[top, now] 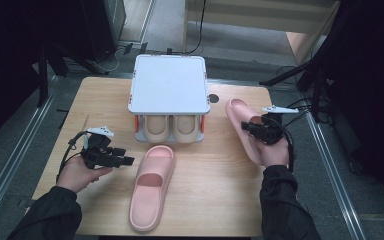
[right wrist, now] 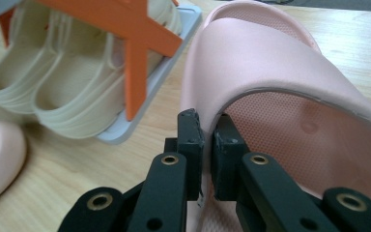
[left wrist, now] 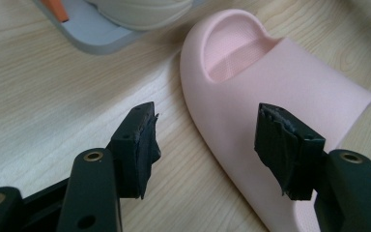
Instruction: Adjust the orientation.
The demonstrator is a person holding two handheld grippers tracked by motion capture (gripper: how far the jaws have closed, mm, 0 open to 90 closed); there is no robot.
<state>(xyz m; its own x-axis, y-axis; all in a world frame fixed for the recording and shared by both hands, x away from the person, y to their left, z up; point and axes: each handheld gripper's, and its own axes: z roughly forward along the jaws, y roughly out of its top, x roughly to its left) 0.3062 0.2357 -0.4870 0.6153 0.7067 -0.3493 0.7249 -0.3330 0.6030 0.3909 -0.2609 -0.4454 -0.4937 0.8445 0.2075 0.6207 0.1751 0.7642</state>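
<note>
Wooden table (top: 215, 200): fills the middle of the high view.
Grey shoe rack (top: 169, 82): upper centre, white top; a cream pair of slippers (top: 172, 129) on its lower shelf.
Pink slipper, flat (top: 152, 186): lower centre, on the table, toe toward the rack.
Pink slipper, tilted (top: 240, 120): right of centre, raised on its edge.
Right gripper (top: 254, 127): jaws clamped on the tilted slipper's strap edge.
Left gripper (top: 125, 156): left of the flat slipper, jaws apart, holding nothing.
</note>
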